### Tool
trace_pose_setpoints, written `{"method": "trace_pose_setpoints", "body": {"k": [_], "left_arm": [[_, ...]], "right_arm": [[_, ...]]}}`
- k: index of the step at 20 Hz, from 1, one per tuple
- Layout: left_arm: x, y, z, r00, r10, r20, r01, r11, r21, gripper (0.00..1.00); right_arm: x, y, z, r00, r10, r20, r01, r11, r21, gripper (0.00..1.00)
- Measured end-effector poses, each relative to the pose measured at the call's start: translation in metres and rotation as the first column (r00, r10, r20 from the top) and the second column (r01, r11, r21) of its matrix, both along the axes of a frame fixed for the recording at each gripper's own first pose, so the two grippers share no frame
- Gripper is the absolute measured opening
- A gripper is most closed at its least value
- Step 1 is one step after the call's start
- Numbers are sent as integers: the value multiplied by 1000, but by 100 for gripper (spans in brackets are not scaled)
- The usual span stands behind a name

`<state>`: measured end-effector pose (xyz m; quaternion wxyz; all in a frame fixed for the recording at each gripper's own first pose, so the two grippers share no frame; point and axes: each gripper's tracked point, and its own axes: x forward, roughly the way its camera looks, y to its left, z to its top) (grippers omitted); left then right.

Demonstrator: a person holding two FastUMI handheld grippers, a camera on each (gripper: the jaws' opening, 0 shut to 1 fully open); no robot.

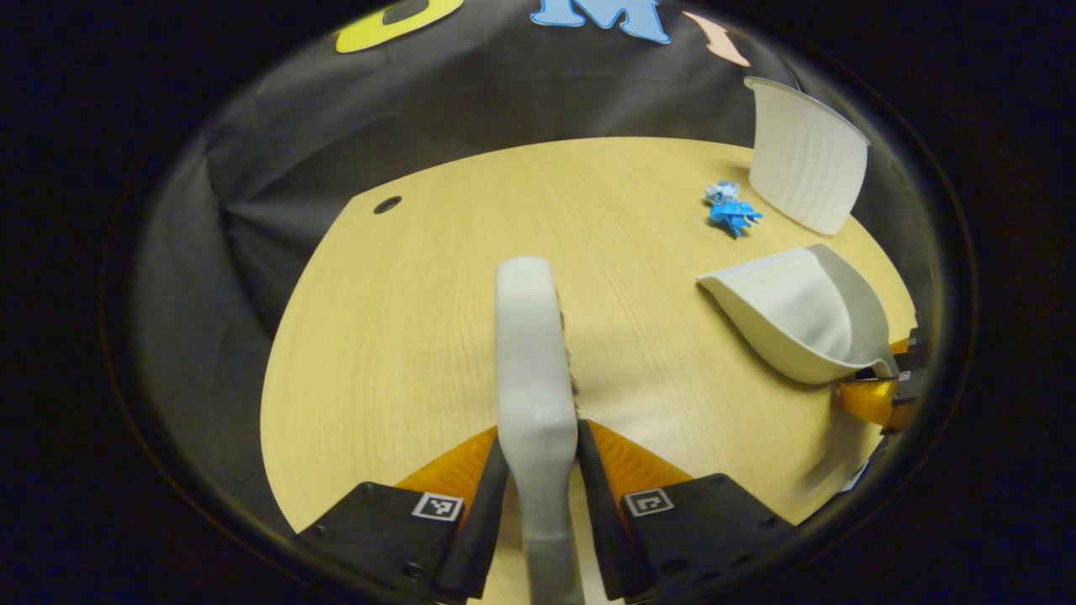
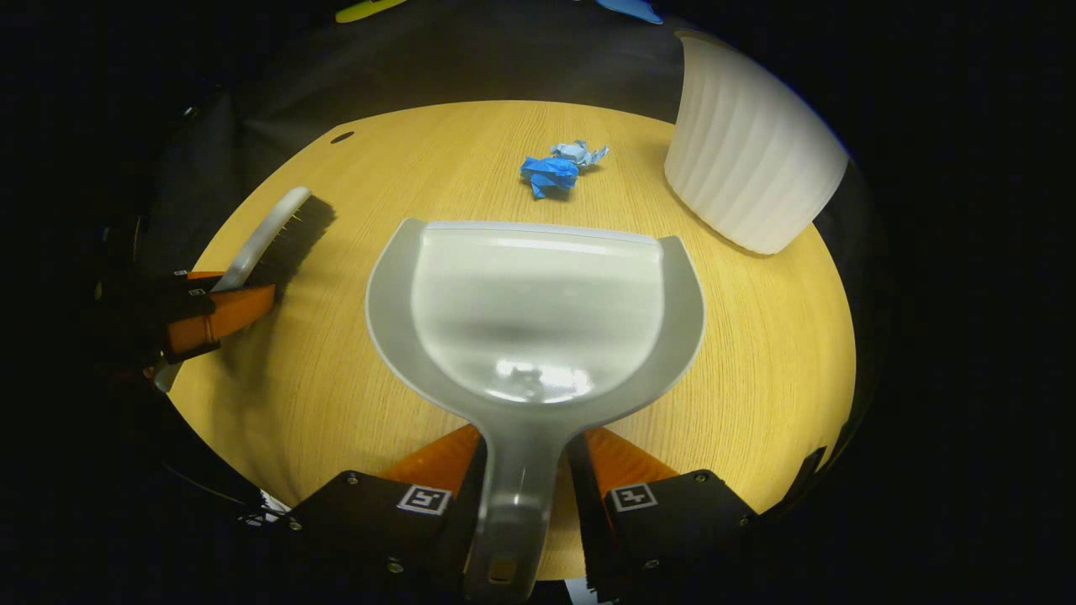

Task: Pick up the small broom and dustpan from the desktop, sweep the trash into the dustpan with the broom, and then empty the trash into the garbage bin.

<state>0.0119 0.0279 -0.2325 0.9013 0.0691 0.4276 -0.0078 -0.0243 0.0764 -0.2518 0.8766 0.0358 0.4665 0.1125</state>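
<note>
Both tongs clamped: left tongs point(image 1: 538, 470) hold broom point(image 1: 531, 353), right tongs point(image 2: 523, 496) hold dustpan point(image 2: 538, 311)

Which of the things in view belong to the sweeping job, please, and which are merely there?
Job: broom in the left gripper; dustpan in the right gripper; blue crumpled paper trash; white garbage bin.

Merely there: wooden desktop; its cable hole.

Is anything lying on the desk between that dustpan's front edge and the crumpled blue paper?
Nothing visible does. In the right gripper view, the dustpan faces the blue paper scraps across bare wooden desktop. The white garbage bin stands off to the right, and the broom is off to the left.
</note>
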Motion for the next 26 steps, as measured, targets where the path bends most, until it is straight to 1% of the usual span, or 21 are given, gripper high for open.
{"method": "trace_pose_setpoints", "body": {"k": [1, 2, 3, 5, 6, 7, 8, 9, 12, 14, 16, 18, 24, 26], "left_arm": [[0, -1, 0, 1000, -7, -2, 7, 1000, 6, 52], [2, -1, 0, 1000, -14, -4, 15, 1000, 14, 48], [5, -2, -1, 1000, -21, -1, 21, 1000, 19, 48], [8, -5, 0, 999, -42, -8, 42, 999, 33, 44], [12, -7, 1, 998, -57, -5, 57, 997, 45, 46], [17, -9, 3, 998, -63, 4, 63, 997, 51, 42], [21, -13, 2, 997, -78, -1, 78, 996, 51, 37], [25, -15, 3, 996, -92, -2, 92, 994, 55, 41], [45, -30, 6, 992, -127, 7, 126, 990, 57, 41], [58, -43, 6, 990, -142, 13, 142, 989, 45, 36], [75, -55, 6, 987, -158, 20, 158, 987, 36, 42], [92, -65, 8, 985, -171, 25, 170, 985, 18, 42], [155, -96, 9, 976, -207, 72, 207, 978, 8, 42], [175, -110, 10, 971, -221, 90, 222, 975, 0, 39]], "right_arm": [[-1, -1, 3, 1000, 2, 1, -2, 1000, -3, 42], [-1, -1, 1, 1000, 10, 2, -10, 1000, -4, 39], [1, -3, 2, 1000, 9, 5, -8, 1000, -9, 39], [1, -6, 1, 1000, 24, 10, -24, 1000, -12, 37], [1, -9, 0, 999, 28, 15, -28, 999, -17, 37], [2, -10, 1, 999, 33, 18, -33, 999, -13, 34], [3, -11, -3, 999, 41, 18, -41, 999, -15, 34], [4, -13, -2, 999, 50, 20, -50, 999, -18, 34], [3, -21, -2, 997, 68, 21, -67, 998, -20, 35], [6, -27, -2, 996, 83, 24, -83, 996, -22, 34], [7, -34, -3, 994, 105, 25, -105, 994, -25, 35], [8, -42, -3, 991, 129, 23, -128, 991, -25, 34], [17, -61, -2, 980, 199, 13, -199, 980, -21, 35], [21, -67, -2, 975, 223, 8, -222, 975, -21, 34]]}}
